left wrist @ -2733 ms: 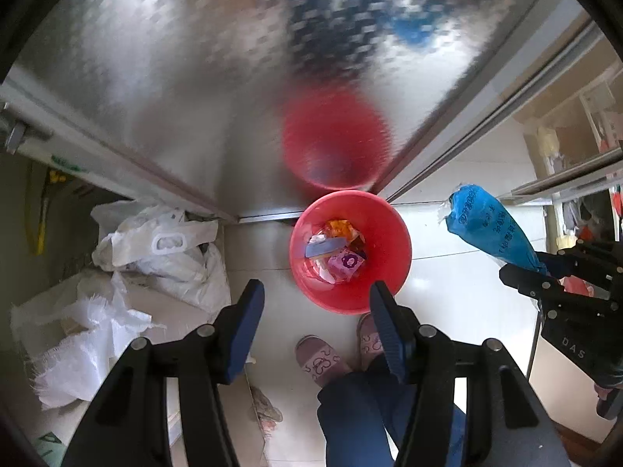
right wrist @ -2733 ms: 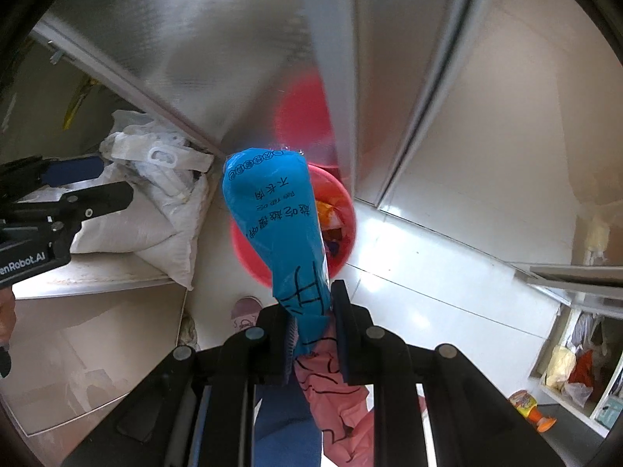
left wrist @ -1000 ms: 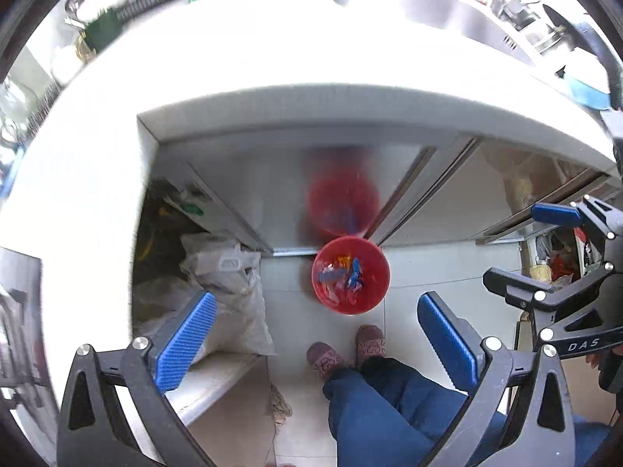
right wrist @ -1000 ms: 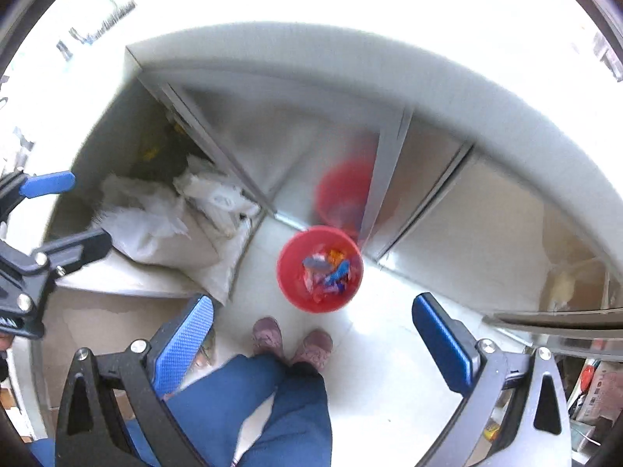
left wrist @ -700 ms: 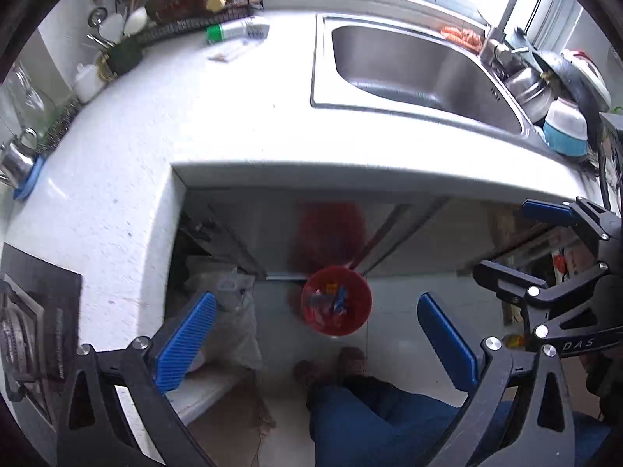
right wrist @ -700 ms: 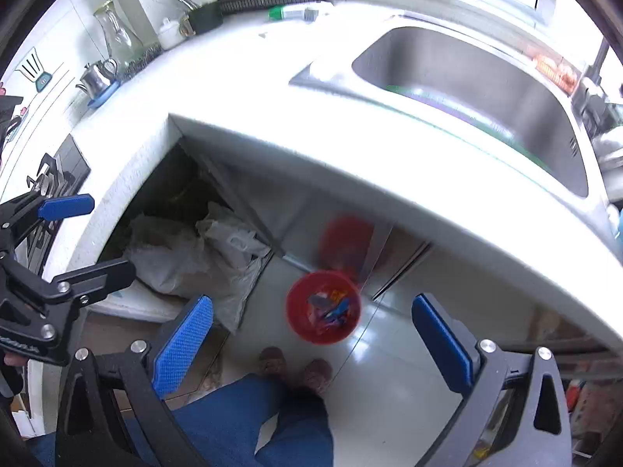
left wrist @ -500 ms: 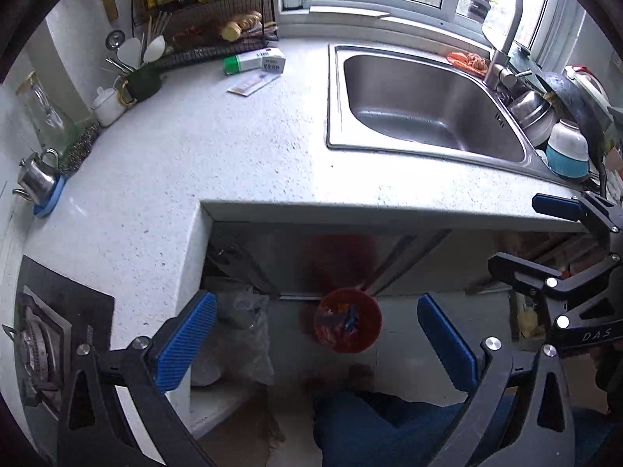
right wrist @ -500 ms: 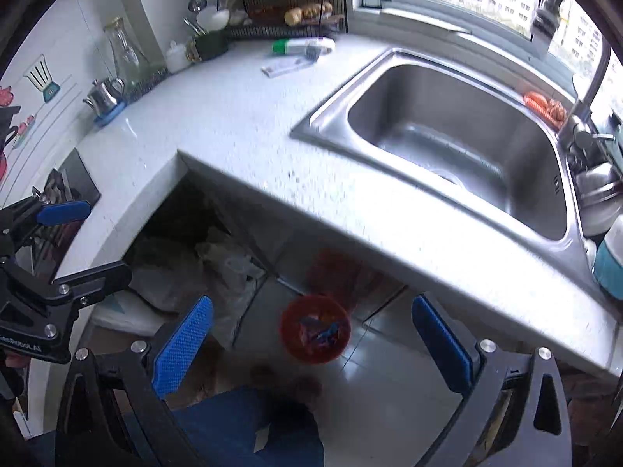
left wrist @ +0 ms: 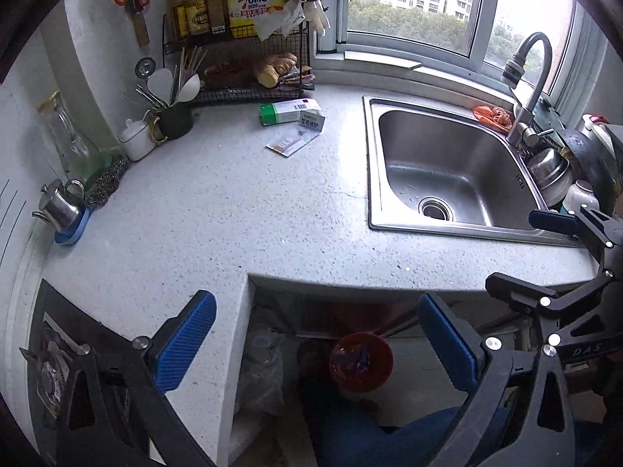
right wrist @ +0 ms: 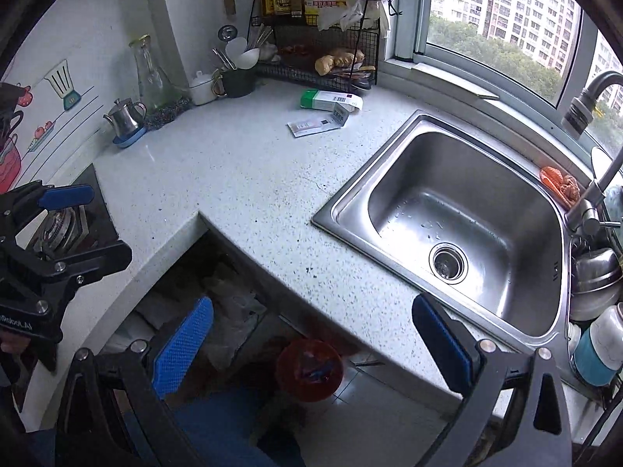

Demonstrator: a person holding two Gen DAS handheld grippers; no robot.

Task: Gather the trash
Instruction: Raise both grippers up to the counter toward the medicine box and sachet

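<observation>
Held above a speckled countertop (left wrist: pixel 218 210), the left gripper (left wrist: pixel 317 338) is seen with its blue-padded fingers (left wrist: pixel 183 344) spread wide and nothing between them. The right gripper (right wrist: pixel 311 344) is likewise spread wide and empty, its blue pads (right wrist: pixel 181 346) well apart. A red bin (left wrist: pixel 361 362) is seen on the floor below the counter edge, with wrappers lying inside it. A green-and-white box (left wrist: pixel 290 112) and a flat paper packet (left wrist: pixel 292 141) are left on the countertop near a wire rack (left wrist: pixel 249 66), just beside each other. A steel sink (right wrist: pixel 459 225) is set into the counter to the right, and a small metal teapot (right wrist: pixel 126 114) is stood on a blue saucer near the wall
</observation>
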